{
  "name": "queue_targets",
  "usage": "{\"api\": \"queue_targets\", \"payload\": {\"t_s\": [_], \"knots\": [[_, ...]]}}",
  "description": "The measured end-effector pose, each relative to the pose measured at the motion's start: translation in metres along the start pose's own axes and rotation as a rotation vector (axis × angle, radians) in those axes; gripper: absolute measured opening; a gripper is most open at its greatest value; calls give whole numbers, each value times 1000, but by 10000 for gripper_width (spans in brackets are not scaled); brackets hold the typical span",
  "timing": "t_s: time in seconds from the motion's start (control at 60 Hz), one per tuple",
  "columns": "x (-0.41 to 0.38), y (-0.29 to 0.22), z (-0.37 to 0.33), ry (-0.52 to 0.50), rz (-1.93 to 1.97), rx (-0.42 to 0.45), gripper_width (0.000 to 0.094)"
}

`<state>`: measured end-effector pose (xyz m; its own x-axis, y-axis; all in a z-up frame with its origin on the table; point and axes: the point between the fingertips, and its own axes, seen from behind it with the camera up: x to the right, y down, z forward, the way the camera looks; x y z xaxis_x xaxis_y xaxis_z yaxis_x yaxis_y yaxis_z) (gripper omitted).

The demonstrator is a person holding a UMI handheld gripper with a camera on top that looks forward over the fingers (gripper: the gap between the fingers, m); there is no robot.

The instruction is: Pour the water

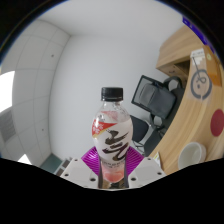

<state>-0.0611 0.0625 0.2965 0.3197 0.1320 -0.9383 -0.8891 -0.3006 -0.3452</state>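
**Bottle upright in the claw, lifted clear of any surface**

Gripper closed onto a bottle: purple pads press its lower body from both sides, no gap seen either side. Fingers narrow, only as wide as the bottle. Bottle sits right btwn the fingers, upright, its base down by the fingertips, most of the body and the neck rising above them. Clear plastic, black cap, white label w/ black brush-stroke mark and pink/red print. Liquid level can't be made out.

Beyond the bottle: black office chair just behind and to the right, well apart from it. Further right, a wooden panel w/ a round fitting and a red dot. Pale wall fills the rest behind.
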Motion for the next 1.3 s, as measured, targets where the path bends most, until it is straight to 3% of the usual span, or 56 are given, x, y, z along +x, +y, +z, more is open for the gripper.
{"api": "queue_targets", "payload": {"t_s": [0.1, 0.267, 0.4, 0.483, 0.833, 1.0, 1.2, 1.283, 1.3], "knots": [[-3, -56, -22, 65, -357, 64, 289], [59, -110, -43, 278, -860, 115, 288], [140, -119, -58, 453, -1117, 44, 288], [182, -114, -67, 511, -1172, 3, 287], [285, -98, -80, 579, -1124, -72, 292], [280, -99, -81, 571, -1127, -24, 298], [284, -97, -85, 603, -1116, -69, 553], [282, -93, -94, 628, -1116, -101, 871], [280, -92, -96, 629, -1117, -104, 866]]}}
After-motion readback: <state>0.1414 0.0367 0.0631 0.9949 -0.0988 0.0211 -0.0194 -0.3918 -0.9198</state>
